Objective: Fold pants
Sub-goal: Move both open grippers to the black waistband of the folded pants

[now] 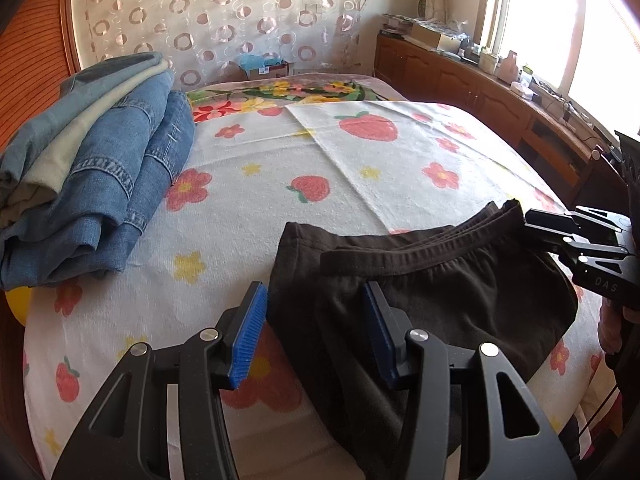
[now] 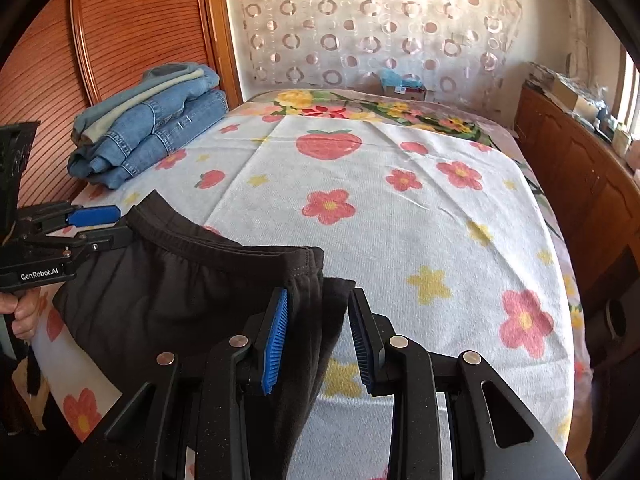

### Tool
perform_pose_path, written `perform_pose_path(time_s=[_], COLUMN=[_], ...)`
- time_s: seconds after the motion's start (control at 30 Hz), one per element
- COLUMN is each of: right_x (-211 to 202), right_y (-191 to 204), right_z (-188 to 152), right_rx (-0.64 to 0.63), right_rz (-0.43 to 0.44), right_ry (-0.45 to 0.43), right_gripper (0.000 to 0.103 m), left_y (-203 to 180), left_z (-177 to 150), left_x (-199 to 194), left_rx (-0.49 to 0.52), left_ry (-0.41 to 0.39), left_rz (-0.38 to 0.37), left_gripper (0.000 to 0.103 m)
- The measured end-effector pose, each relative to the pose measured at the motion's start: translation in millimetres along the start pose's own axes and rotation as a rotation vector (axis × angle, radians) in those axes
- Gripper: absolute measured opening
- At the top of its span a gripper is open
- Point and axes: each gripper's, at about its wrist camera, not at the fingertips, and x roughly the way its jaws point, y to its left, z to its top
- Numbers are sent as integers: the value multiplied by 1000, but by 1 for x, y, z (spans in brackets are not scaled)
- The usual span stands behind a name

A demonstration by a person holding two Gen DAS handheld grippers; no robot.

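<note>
The left gripper (image 1: pixel 316 332), matte black with ribbed blue rubber pads, has the soft, dark brown pants (image 1: pixel 432 292) between its jaws, though whether the pads press the cloth I cannot tell. The right gripper (image 2: pixel 318 340), built alike, has a hanging fold at the other end of the ribbed elastic waistband between its jaws, its left pad against the cloth, a gap at the right. Ahead of both spreads a nubbly white towel (image 2: pixel 400 216) printed with strawberries and flowers, and beyond the left gripper sits a stack of folded denim jeans (image 1: pixel 100 168).
</note>
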Motion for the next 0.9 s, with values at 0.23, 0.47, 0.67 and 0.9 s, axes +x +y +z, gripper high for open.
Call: perform_pose_path(time_s=[0.23,0.47,0.67,0.9], right_x=[-8,-14,-15,-18], right_y=[-2,-8,-9,-12], right_z=[-8,-16,-21,-23], right_rx=[14,43,45,56], right_rz=[23,30,20,22], right_ry=[-2,6,18,16], right_gripper=[32,45,48,51], left_y=[-4,-6,1,-2], left_z=[-5,-9,-12,-14], left_x=[-1,8,13,14], left_rx=[3,17,-23,-9], left_ry=[4,15,19,24], left_rz=[-6,19,2,0], left_gripper=[50,56,71,80])
